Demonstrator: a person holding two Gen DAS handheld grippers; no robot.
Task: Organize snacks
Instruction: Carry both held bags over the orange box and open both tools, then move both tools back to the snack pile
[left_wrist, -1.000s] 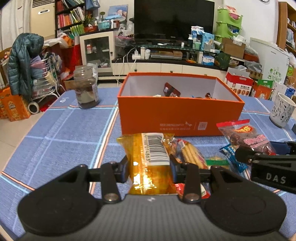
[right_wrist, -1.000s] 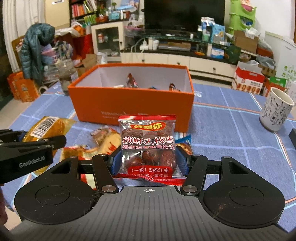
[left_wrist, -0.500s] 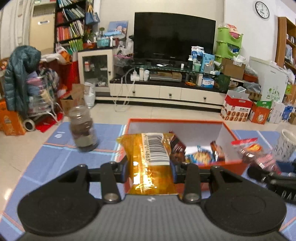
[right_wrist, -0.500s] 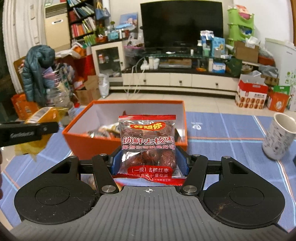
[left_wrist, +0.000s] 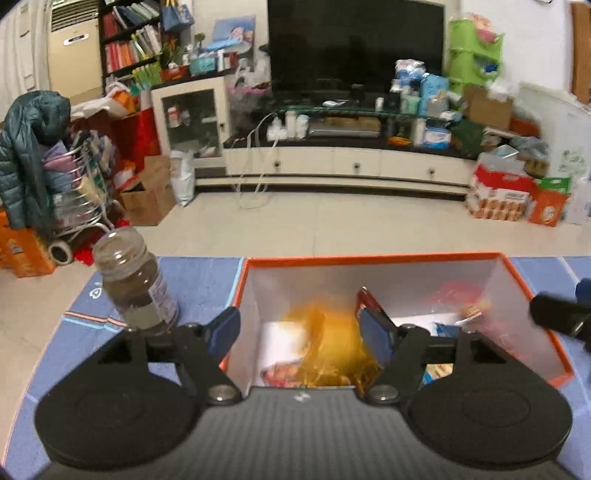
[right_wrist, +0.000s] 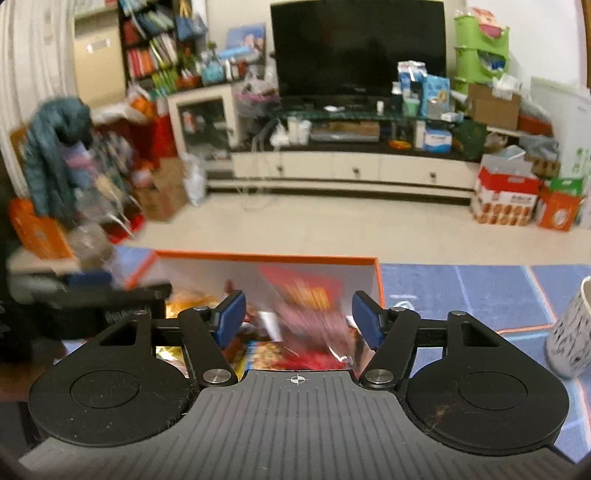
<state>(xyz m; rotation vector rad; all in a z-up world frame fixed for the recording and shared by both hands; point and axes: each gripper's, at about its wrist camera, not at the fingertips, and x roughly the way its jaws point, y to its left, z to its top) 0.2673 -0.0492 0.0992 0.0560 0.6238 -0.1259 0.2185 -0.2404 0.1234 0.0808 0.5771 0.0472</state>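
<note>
The orange box (left_wrist: 369, 259) with a white inside sits on the blue tablecloth and holds several snack packs. My left gripper (left_wrist: 301, 330) is open above the box's left part. The yellow snack pack (left_wrist: 328, 343), blurred, drops free between its fingers into the box. My right gripper (right_wrist: 298, 315) is open above the same box (right_wrist: 266, 255). The red date pack (right_wrist: 310, 317), blurred, falls free between its fingers. The right gripper's finger also shows at the right edge of the left wrist view (left_wrist: 557, 317).
A glass jar (left_wrist: 135, 284) with a dark filling stands just left of the box. A white patterned mug (right_wrist: 572, 332) stands on the cloth to the right. The table's far edge lies just behind the box.
Both grippers moved forward over the box and opened. The yellow pack and the red date pack left the jaws and are falling into the box.
</note>
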